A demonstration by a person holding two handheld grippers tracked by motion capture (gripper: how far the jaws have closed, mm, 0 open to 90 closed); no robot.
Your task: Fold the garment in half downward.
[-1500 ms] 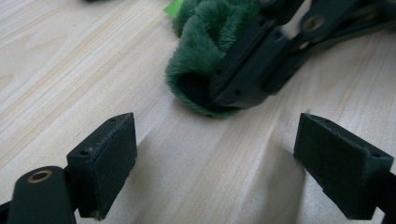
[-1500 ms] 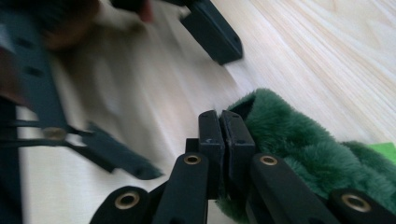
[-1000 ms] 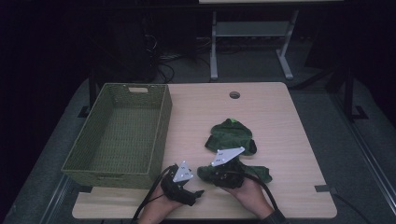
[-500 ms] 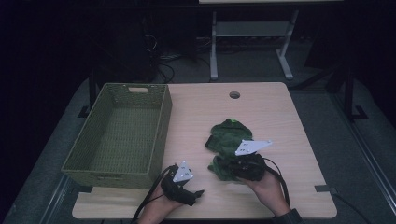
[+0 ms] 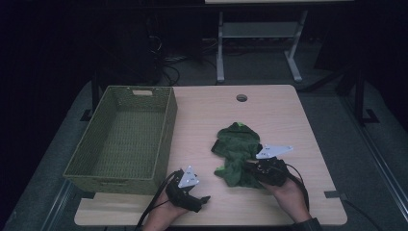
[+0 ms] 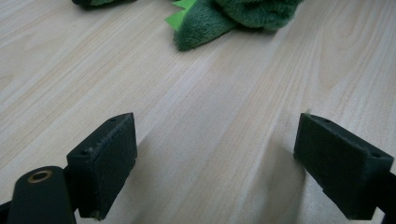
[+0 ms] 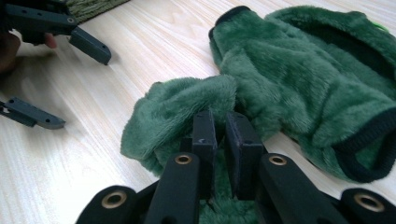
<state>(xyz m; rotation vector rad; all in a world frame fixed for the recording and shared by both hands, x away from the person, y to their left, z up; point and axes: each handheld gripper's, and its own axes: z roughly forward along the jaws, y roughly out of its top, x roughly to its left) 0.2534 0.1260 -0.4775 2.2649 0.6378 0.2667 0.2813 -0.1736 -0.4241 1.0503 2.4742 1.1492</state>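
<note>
A dark green plush garment [image 5: 235, 144] with black cuffs lies crumpled on the wooden table [image 5: 279, 110], right of centre. My right gripper [image 5: 248, 166] lies at its near edge, pointing left. In the right gripper view the jaws [image 7: 222, 133] stand almost together on a fold of the green fleece [image 7: 303, 74]; they have just been opening slightly, with the fabric still pinched between them. My left gripper [image 5: 204, 198] rests on the table's near edge, open, with bare wood between its pads [image 6: 215, 163]. The garment's edge [image 6: 243, 11] lies beyond it.
A green woven basket [image 5: 171, 125] stands on the left half of the table and holds nothing. A round cable hole [image 5: 241, 97] sits near the far edge. The left gripper's open fingers [image 7: 91, 46] show in the right gripper view. Dark floor surrounds the table.
My right hand has slid to the right along the near side of the garment, bunching its lower part. The left gripper has stayed in place.
</note>
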